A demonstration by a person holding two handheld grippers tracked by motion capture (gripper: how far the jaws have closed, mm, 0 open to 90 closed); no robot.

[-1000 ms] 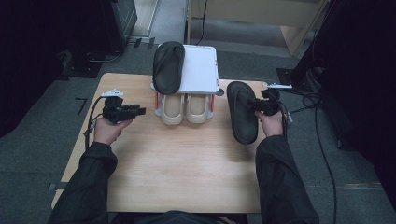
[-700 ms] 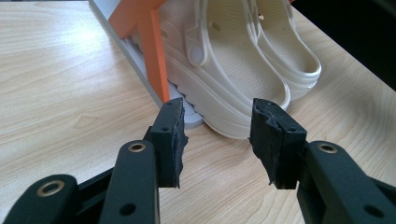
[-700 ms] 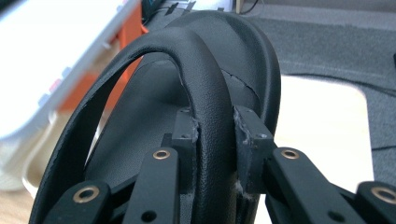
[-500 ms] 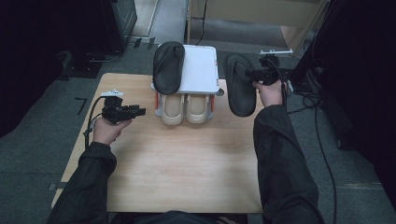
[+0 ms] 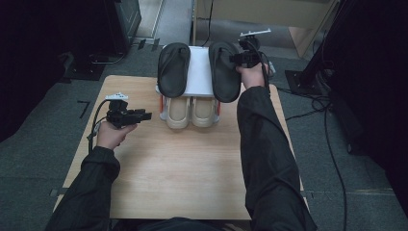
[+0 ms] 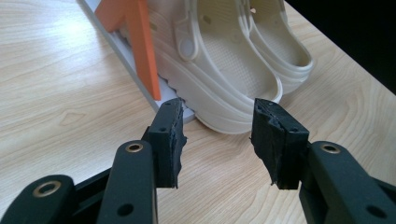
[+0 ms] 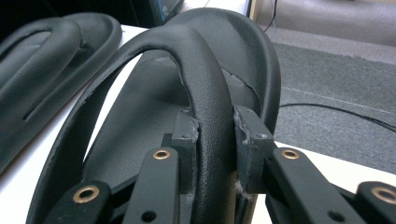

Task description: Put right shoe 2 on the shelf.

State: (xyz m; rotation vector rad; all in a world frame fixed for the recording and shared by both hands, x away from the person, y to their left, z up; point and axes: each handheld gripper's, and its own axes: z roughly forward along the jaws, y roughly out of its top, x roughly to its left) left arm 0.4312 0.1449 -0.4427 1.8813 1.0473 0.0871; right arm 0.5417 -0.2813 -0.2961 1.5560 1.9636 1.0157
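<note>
A small white two-level shoe rack [image 5: 198, 77] stands at the table's far edge. A pair of cream clogs [image 5: 191, 111] [image 6: 219, 60] sits on its lower level. One black sandal [image 5: 173, 68] [image 7: 42, 60] lies on the left of the top shelf. My right gripper [image 5: 236, 58] [image 7: 215, 135] is shut on the strap of the second black sandal [image 5: 224, 72] [image 7: 187, 93] and holds it over the right of the top shelf. My left gripper [image 5: 144, 115] [image 6: 217, 140] stands open just left of the clogs; its jaws have just been opening, with nothing between them.
An orange side support [image 6: 144, 42] of the rack rises beside the clogs. The wooden table [image 5: 178, 178] stretches toward the person. Cables [image 5: 332, 144] lie on the grey floor at the right, and dark equipment [image 5: 57, 43] stands at the back left.
My right gripper has carried the second black sandal from the table's right side up and left, over the rack's top shelf. The left hand has stayed in place.
</note>
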